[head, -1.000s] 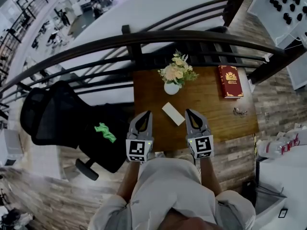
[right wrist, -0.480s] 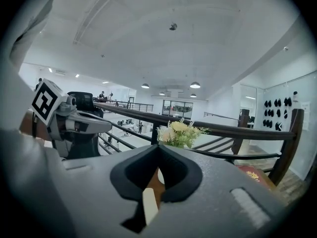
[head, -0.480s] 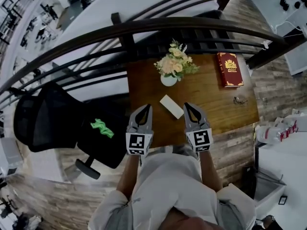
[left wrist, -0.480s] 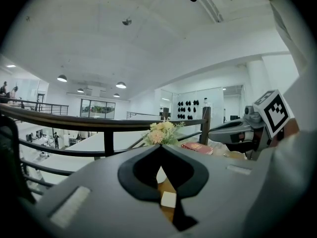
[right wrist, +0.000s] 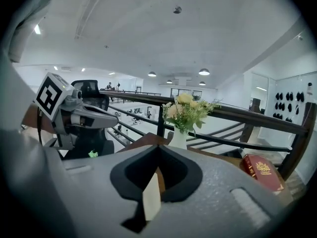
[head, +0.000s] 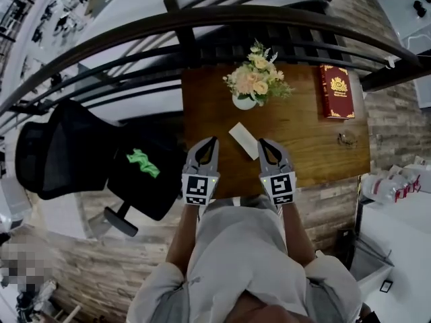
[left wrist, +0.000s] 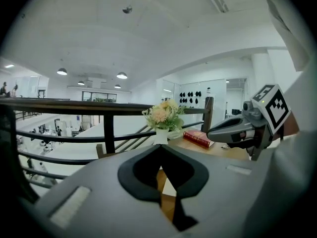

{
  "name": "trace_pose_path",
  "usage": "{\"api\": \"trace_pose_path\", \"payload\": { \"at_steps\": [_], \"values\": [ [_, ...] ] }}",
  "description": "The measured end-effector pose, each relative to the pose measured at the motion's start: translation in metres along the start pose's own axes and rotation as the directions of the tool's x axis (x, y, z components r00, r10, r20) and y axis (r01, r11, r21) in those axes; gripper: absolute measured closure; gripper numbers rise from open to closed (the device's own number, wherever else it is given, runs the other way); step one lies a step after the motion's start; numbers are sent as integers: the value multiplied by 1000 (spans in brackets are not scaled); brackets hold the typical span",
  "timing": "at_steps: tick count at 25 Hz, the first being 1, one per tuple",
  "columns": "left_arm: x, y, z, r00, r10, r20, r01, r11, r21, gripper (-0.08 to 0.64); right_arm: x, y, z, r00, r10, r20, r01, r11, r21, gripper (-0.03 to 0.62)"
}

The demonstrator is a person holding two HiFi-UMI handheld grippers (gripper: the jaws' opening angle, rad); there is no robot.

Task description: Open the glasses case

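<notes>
1. The glasses case (head: 243, 140) is a flat white oblong. It lies slantwise on the wooden table (head: 303, 147), near the table's front edge and in front of the vase.
2. In the head view the case sits between the tips of my two grippers, its near end towards my right one.
3. My right gripper (head: 260, 142) has its jaws together, tips meeting, and nothing is clamped between them. In the right gripper view the case (right wrist: 151, 200) shows only through the gap behind the closed tips, lying on the table beyond them.
4. The right gripper's tip is just beside the case's near end. I cannot tell whether it touches the case.
5. My left gripper (head: 213, 140) also has its jaws together on nothing. In its own view a strip of the white case (left wrist: 170, 186) and the brown table show through the gap behind the tips.
6. The left gripper is a little to the left of the case and apart from it.
7. Both grippers point over the table's front edge, side by side, with their marker cubes towards me.
8. Behind the case stands a white vase of pale flowers (head: 254, 79).
9. A red book (head: 337, 91) lies at the far right corner, and a pair of glasses (head: 347, 138) lies near the right edge.
10. A dark railing (head: 202, 25) runs behind the table.
11. A black office chair (head: 81, 153) stands to the left, with a green thing (head: 143, 163) on its seat.
</notes>
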State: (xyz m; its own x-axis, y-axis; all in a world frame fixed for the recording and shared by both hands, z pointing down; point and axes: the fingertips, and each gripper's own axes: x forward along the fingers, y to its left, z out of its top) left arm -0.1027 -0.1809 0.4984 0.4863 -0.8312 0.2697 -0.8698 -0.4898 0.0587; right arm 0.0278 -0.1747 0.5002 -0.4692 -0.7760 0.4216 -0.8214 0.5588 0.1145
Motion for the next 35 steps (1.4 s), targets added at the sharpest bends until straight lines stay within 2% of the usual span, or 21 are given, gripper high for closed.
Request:
{"api": "trace_pose_path", "payload": {
  "at_steps": [15,25,35],
  "values": [
    [35,-8,-74,986,-5,-167,-2,999,-42,540,36,3,-64,982,103,-157,-106,994,-10,588],
    [55,-19,-112,968,-38,-247,26,998,-52,540,49,9,-103,958,121,-259,-134,990,-32,572],
    [68,-30,-143,948,-74,-309,68,997,-31,540,56,14,-129,940,142,-309,-161,986,-36,555]
  ]
}}
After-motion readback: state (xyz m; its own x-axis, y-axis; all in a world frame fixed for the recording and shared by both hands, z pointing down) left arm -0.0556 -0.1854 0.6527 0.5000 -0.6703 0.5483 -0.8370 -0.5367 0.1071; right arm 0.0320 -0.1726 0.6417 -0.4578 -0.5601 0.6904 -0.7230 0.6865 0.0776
